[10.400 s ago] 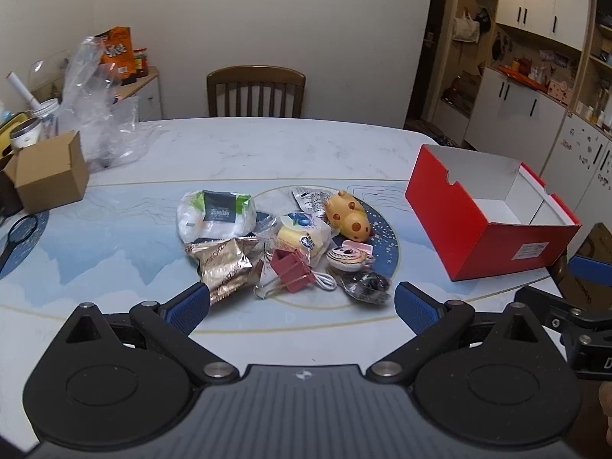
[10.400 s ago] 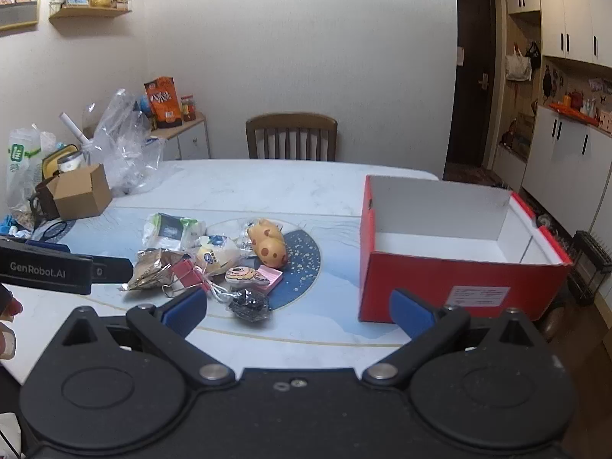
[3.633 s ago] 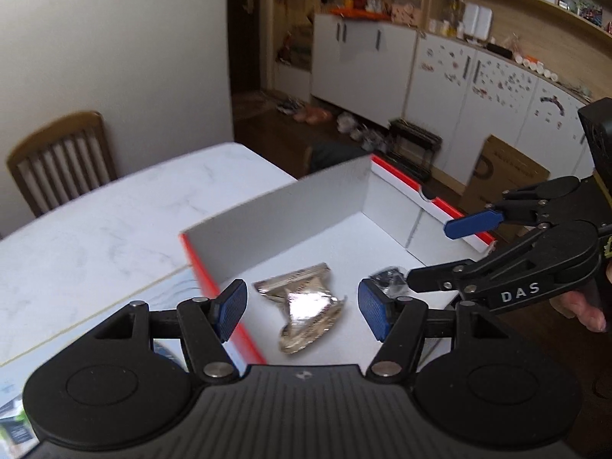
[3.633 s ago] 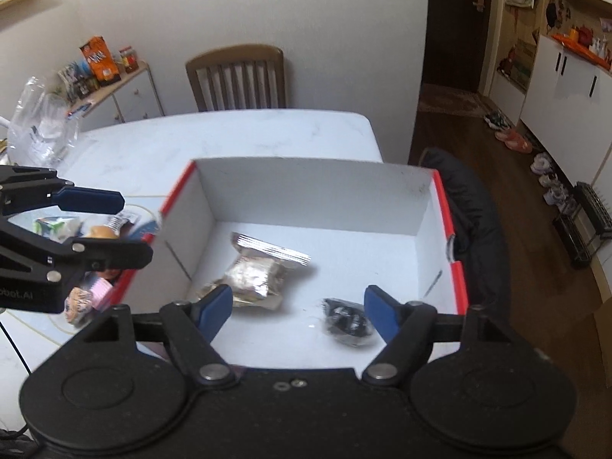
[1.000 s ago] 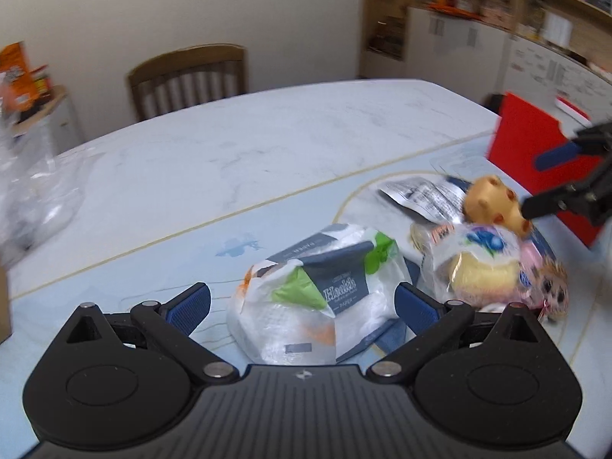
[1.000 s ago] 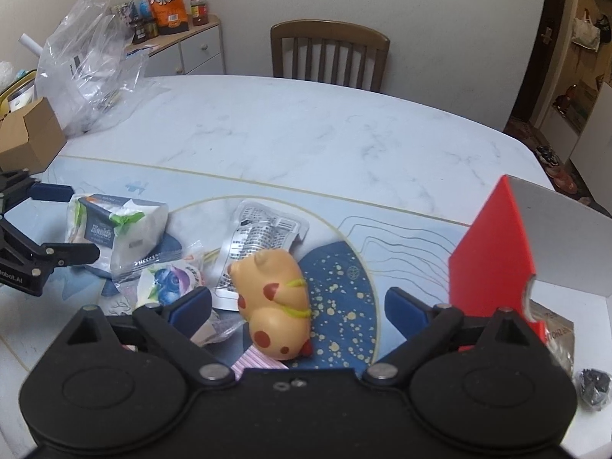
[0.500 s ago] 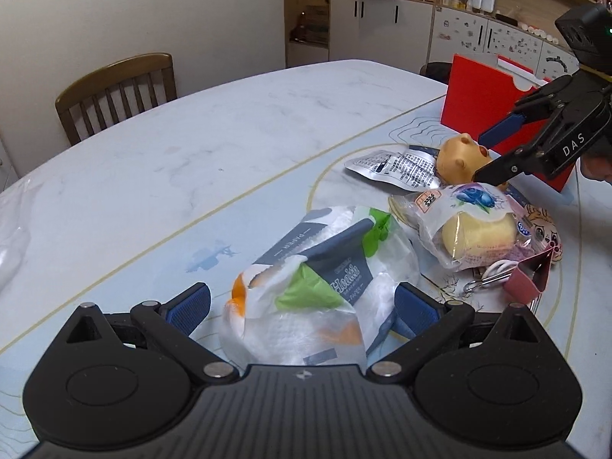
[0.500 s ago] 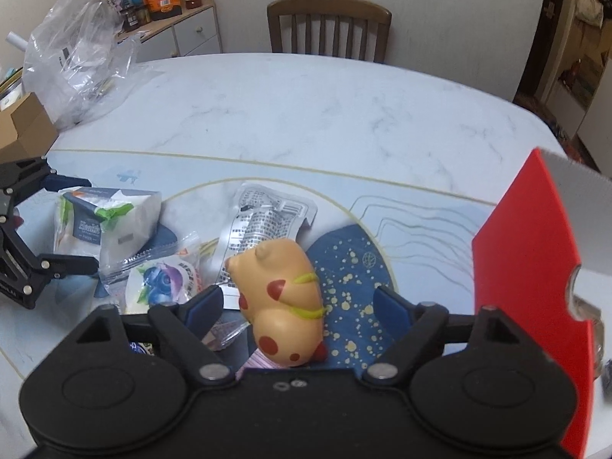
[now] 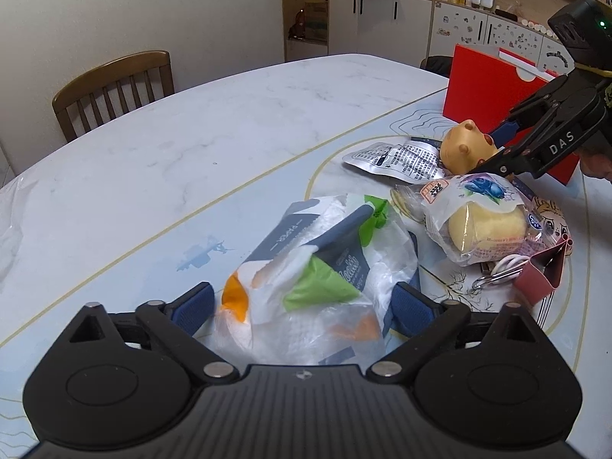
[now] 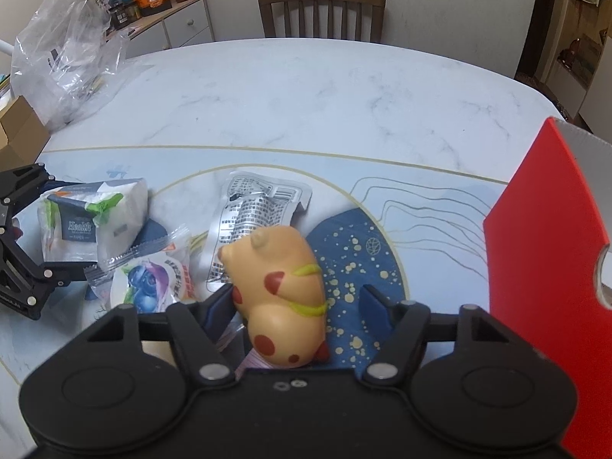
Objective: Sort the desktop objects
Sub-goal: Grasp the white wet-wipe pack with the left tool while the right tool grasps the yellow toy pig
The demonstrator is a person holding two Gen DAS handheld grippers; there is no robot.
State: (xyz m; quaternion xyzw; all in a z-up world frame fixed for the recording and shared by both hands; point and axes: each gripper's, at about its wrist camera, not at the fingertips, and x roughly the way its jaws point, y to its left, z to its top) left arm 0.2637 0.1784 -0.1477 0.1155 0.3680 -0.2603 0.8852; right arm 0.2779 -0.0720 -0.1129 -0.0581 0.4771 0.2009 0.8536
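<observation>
Marble table point(image 10: 325, 88) carries everything we see, and a pale blue printed mat point(image 9: 160, 244) covers its near part. At the right edge of the mat stands the red box point(image 10: 535, 229), its red wall facing the pile of small things.

Our left gripper point(image 9: 302, 300) is low over the mat with its blue pads wide apart, one on each side of the tissue pack point(image 9: 317, 264) (a soft white pack with grey, green and orange print). The pads are just beside the wrapper; we cannot tell if they already press it. The pack lies on the mat at the left end of the pile.

Our right gripper point(image 10: 298, 304) is also spread, around the orange toy pig point(image 10: 283, 287). The left pad is touching or almost touching the pig, and the right pad stands clearly apart from it. The pig lies on the dark blue dotted patch of the mat, near the red box.

Between pack and pig lie a silver sachet point(image 10: 260, 214) and a wrapped yellow cake point(image 9: 482, 225). Smallest, a pink binder clip point(image 9: 539, 271) lies just beside the cake.
</observation>
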